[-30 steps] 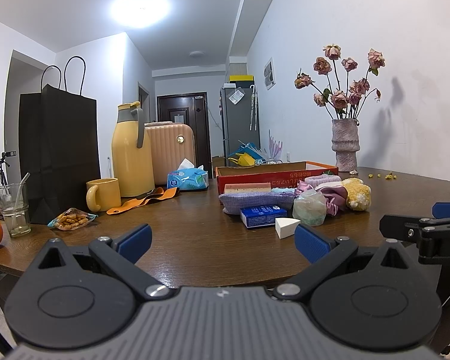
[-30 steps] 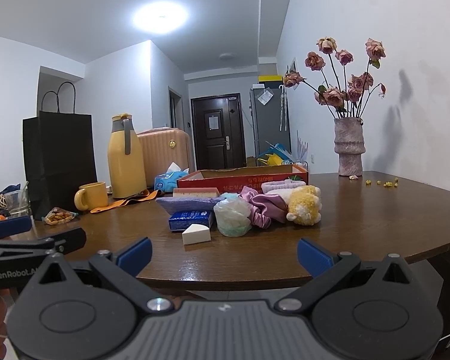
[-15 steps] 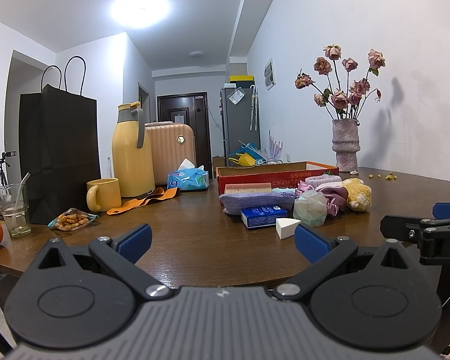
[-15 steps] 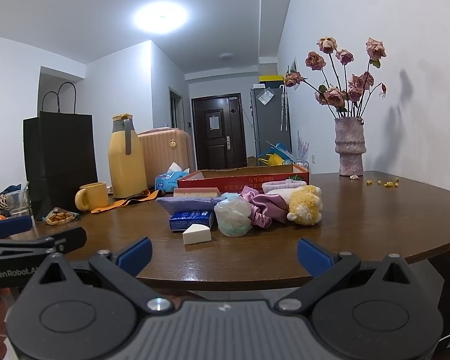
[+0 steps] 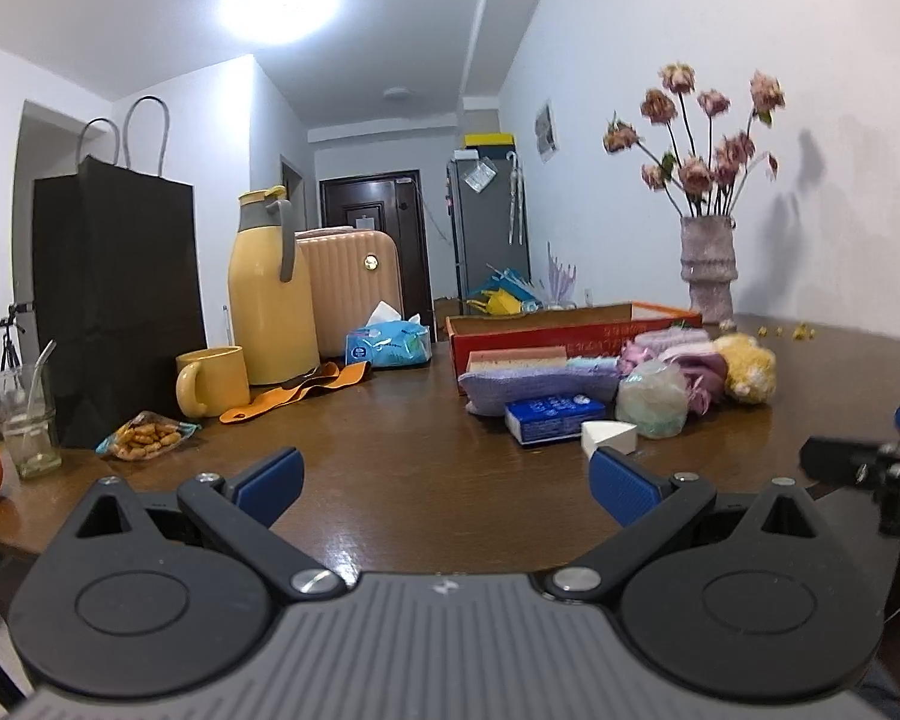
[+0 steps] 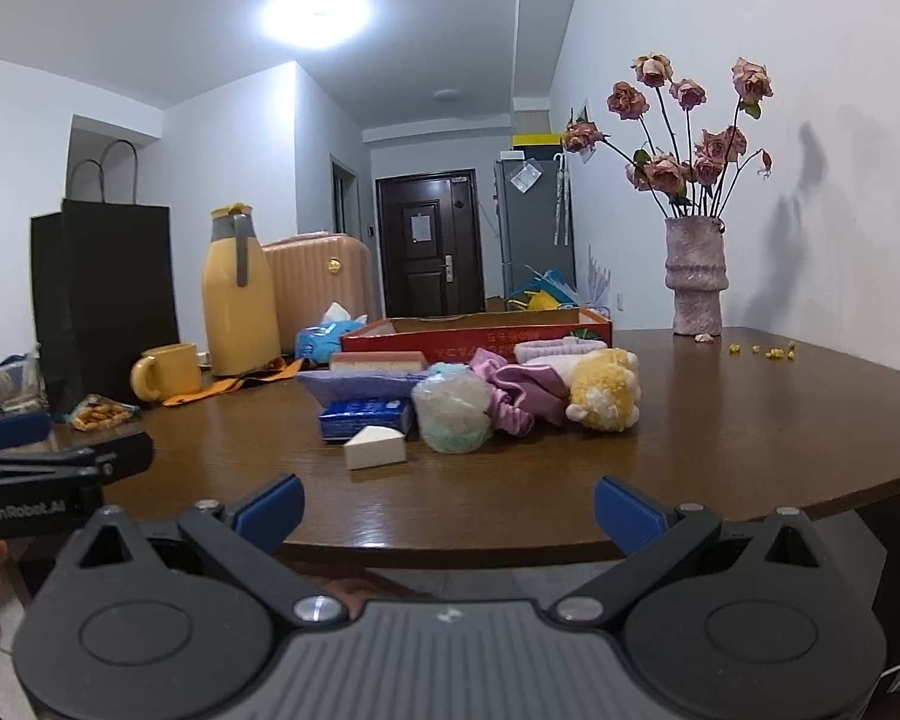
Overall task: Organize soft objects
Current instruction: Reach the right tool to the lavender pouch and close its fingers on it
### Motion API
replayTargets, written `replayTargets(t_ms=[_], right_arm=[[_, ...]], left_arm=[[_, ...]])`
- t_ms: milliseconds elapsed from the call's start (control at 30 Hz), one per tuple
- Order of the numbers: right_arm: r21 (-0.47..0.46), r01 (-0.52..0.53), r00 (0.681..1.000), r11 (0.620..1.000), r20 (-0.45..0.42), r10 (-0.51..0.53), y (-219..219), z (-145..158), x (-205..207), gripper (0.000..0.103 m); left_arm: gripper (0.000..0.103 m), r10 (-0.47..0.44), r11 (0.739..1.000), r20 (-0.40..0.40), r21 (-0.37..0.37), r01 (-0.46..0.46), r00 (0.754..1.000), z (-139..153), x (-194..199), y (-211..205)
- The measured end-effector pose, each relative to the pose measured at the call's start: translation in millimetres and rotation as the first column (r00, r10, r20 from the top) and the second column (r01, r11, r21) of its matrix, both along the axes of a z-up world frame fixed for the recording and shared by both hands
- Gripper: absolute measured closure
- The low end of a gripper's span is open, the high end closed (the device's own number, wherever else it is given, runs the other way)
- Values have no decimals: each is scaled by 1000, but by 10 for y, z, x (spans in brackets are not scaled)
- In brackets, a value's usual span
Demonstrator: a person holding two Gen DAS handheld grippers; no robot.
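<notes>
Soft objects (image 6: 480,390) heaped on table, before red box (image 6: 480,333).

Sponge (image 6: 375,446) before box (image 6: 477,336), seemingly apart.

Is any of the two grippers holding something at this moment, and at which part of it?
Nothing is held. The left gripper and the right gripper are both open, with only air between their fingers.
</notes>
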State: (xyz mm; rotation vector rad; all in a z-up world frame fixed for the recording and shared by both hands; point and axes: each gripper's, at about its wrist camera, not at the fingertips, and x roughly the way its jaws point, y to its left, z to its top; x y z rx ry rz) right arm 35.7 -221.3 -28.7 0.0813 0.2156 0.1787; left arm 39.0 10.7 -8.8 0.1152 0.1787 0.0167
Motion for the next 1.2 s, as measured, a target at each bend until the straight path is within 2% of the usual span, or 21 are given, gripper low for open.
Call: replayTargets(t_ms=[133, 333, 367, 400, 433, 567, 633, 700, 800, 867, 933, 967, 1000, 1067, 1100, 1133, 1200], right_arm=[[0, 24, 1000, 1000, -16, -24, -77, -10, 328, 0], [87, -28, 1000, 996, 0, 28, -244, 198, 829, 2], [97, -45, 999, 994, 1, 46, -248, 263, 941, 4], [105, -57, 998, 993, -7, 58, -245, 310, 1040, 13], [117, -69, 997, 991, -23, 72, -237, 360, 1154, 19], [173, -135, 977, 976, -139, 160, -153, 518, 1723, 26], [193, -161, 950, 968, -234, 205, -68, 544, 2033, 30], [223, -177, 931, 959, -277, 236, -5, 560, 2263, 36], [230, -181, 916, 956, -315, 249, 84, 577, 2578, 39], [239, -175, 901, 955, -352, 253, 125, 546, 2769, 44], [265, -170, 882, 949, -389, 266, 141, 485, 2929, 59], [279, -163, 870, 946, -412, 271, 156, 443, 2999, 64], [292, -159, 861, 943, -427, 278, 168, 411, 3049, 74], [291, -155, 852, 944, -445, 277, 202, 358, 3105, 82], [280, -152, 852, 948, -448, 269, 220, 348, 3112, 94], [269, -148, 856, 952, -447, 259, 237, 352, 3107, 98], [270, -155, 867, 950, -424, 262, 238, 419, 3046, 99]], left_arm=[[0, 7, 1000, -62, -7, -8, 998, -38, 352, 68], [0, -24, 993, -116, -119, 10, 993, 117, 987, 209], [0, -35, 990, -125, -143, 17, 991, 169, 1109, 226], [0, -43, 986, -135, -165, 20, 990, 213, 1224, 239], [0, -53, 982, -145, -189, 25, 988, 262, 1350, 258], [0, -98, 967, -164, -248, 55, 982, 435, 1825, 277], [0, -123, 961, -209, -270, 64, 970, 477, 2082, 277], [1, -154, 952, -276, -299, 68, 949, 456, 2338, 301], [14, -200, 932, -345, -357, 69, 917, 382, 2642, 387], [40, -244, 910, -379, -407, 76, 893, 318, 2791, 450], [59, -302, 879, -422, -471, 78, 855, 242, 2916, 512], [60, -323, 866, -437, -494, 76, 839, 214, 2956, 530], [61, -337, 855, -448, -515, 70, 828, 189, 2975, 549], [79, -346, 845, -439, -529, 72, 829, 192, 2951, 552], [84, -345, 844, -434, -531, 73, 832, 207, 2936, 561], [88, -349, 841, -426, -536, 78, 835, 231, 2910, 573], [90, -362, 830, -404, -550, 93, 840, 320, 2843, 575]])
